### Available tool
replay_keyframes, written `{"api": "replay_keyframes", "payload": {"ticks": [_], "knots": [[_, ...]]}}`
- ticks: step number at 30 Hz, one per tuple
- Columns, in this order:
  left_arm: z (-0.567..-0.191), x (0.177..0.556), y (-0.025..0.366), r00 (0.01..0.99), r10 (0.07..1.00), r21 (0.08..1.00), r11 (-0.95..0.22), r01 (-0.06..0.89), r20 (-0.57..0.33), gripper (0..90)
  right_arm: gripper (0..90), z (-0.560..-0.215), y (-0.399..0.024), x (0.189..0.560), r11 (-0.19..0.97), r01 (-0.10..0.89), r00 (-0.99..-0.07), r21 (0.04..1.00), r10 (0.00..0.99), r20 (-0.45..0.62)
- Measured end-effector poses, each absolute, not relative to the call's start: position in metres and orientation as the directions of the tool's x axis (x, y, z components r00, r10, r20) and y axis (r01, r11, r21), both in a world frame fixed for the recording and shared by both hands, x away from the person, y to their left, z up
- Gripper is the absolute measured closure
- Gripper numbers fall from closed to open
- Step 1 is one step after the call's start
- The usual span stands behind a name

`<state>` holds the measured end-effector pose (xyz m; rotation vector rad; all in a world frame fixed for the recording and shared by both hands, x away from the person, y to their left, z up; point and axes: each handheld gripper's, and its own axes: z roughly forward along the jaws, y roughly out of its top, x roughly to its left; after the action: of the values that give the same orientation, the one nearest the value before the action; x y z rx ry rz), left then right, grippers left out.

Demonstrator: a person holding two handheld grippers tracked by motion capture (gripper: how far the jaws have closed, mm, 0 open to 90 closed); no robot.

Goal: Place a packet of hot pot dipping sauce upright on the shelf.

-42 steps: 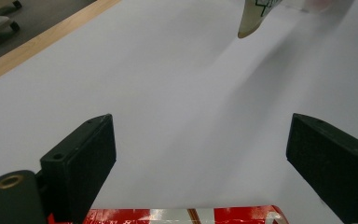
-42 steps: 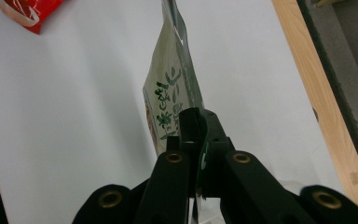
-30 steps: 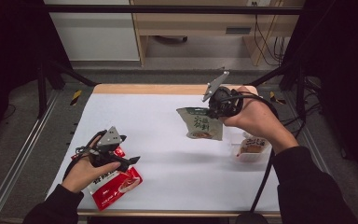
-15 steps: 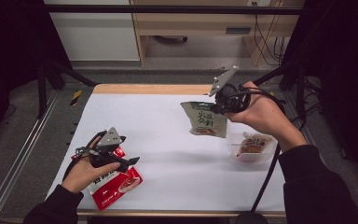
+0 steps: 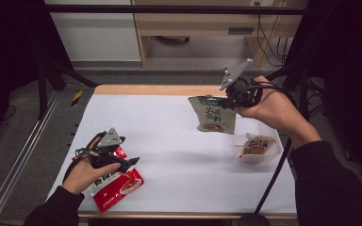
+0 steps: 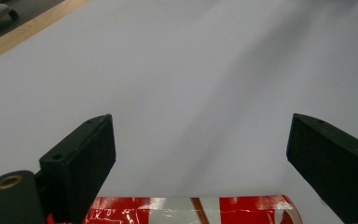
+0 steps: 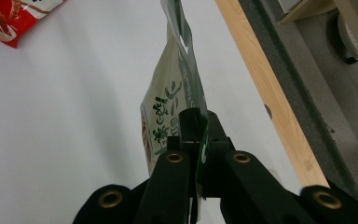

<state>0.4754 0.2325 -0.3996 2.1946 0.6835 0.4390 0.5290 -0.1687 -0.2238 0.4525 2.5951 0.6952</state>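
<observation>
1. In the high view the right gripper (image 5: 227,102) sits right of centre in the upper half of the frame, held by the person's right hand (image 5: 268,107).
2. Its fingers are pinched on the top edge of a green pouch (image 5: 213,115), which hangs below them, clear of the white surface (image 5: 179,127).
3. In the right gripper view the two black fingers (image 7: 190,122) are pressed against either side of the green pouch (image 7: 175,100), which runs from them toward the top of the frame.
4. Just below and to the right of the pouch in the high view, a clear tub (image 5: 257,148) holding a brown packet rests on the surface near its right edge.
5. The left gripper (image 5: 128,162) is at the lower left of the high view, gripped by the left hand (image 5: 82,170) and lying over a red pouch (image 5: 118,184).
6. In the left gripper view its fingers (image 6: 81,161) are spread wide with nothing between them; the red pouch (image 6: 191,210) lies along the bottom edge of the frame.
</observation>
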Motion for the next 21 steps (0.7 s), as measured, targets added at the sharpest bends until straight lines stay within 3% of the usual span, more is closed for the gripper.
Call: {"api": "replay_keyframes", "payload": {"ticks": [21], "knots": [[-0.415, 0.483, 0.265, 0.731, 0.681, 0.789, -0.475, 0.390, 0.049, 5.8, 90.0, -0.206, -0.223, 0.551, 0.773, 0.234, -0.834, 0.590, 0.471, -0.287]]}}
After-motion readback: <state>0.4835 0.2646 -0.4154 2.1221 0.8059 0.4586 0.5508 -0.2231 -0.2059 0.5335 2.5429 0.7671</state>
